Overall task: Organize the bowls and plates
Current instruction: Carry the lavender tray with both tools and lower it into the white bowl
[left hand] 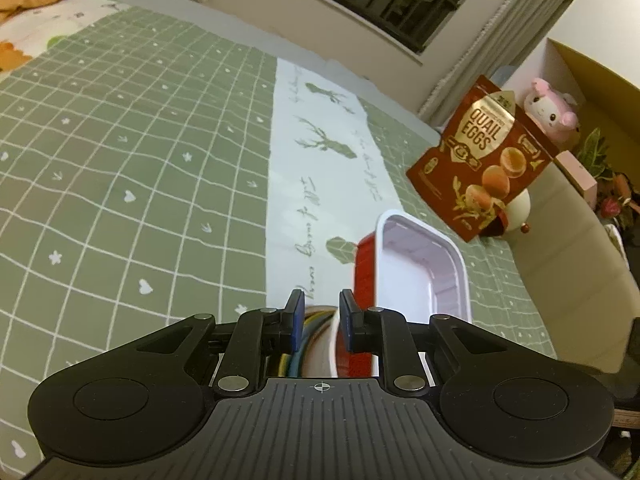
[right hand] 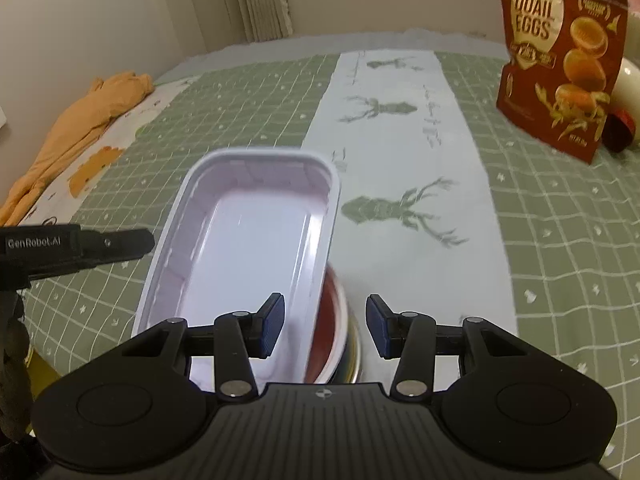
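Observation:
A rectangular tray (right hand: 248, 240), white inside and red outside (left hand: 416, 280), lies tilted on a stack of round bowls on the green checked cloth. The stack is a white-rimmed bowl with a red inside (right hand: 334, 320) in a striped bowl (right hand: 355, 350). My left gripper (left hand: 322, 320) is shut on the bowls' rim (left hand: 316, 316); its black body (right hand: 80, 246) shows left of the tray. My right gripper (right hand: 325, 330) straddles the tray's near right wall. Its left pad is inside the tray, and its right pad stands apart beyond the bowls. Tray and bowls look blurred.
A red bag of quail eggs (left hand: 480, 160) (right hand: 560, 60) stands at the far right, with a white and red round object (left hand: 518, 208) behind it. A pink plush toy (left hand: 552, 108) sits beyond. Orange cloth (right hand: 80, 128) lies at the far left. The cloth's right edge (left hand: 532, 300) drops off.

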The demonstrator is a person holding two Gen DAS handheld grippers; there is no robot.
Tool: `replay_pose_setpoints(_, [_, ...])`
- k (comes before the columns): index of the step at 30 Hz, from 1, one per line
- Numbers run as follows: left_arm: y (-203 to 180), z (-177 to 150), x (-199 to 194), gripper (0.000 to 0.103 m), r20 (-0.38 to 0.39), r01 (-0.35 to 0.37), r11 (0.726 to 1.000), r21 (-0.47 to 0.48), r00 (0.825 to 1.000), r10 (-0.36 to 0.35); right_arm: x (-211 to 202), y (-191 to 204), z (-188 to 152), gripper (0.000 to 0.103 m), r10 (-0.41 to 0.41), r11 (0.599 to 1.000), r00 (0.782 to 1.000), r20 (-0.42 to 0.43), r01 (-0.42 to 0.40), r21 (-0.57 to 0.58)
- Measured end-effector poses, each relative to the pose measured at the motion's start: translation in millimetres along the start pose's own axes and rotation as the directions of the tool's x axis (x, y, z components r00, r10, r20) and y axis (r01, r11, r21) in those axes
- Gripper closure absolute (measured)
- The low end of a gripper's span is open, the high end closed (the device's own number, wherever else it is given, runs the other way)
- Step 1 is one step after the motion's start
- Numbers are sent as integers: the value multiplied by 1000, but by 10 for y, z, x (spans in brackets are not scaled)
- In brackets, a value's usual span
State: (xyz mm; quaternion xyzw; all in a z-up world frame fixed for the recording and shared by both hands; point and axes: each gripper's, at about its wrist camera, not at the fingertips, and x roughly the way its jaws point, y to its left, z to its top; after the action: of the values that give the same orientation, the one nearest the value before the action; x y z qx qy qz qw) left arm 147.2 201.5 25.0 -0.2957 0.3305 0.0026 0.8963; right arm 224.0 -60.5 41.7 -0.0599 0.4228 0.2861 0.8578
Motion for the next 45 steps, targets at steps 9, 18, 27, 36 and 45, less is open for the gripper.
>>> replay_pose_setpoints(9, [-23, -83, 124, 82, -60, -8, 1000, 22, 998, 9, 9, 65, 1, 56, 33, 999, 999, -25, -32, 15])
replay_pose_setpoints(18, [-71, -221, 149, 82, -110, 13, 998, 56, 994, -7, 34, 31, -183, 55, 73, 996, 996, -55, -70, 47])
replay_pose_setpoints(27, [-82, -249, 194, 82, -122, -4, 997, 79, 992, 13, -4, 123, -233, 52, 65, 998, 997, -50, -65, 7])
replay_pose_setpoints(36, [-78, -254, 131, 83, -101, 9, 997, 77, 995, -1, 40, 112, -269, 52, 85, 996, 994, -65, -84, 18])
replay_pose_setpoints(45, [-84, -247, -45, 82, -67, 65, 996, 58, 996, -61, -101, 36, -210, 52, 89, 995, 996, -13, -89, 41])
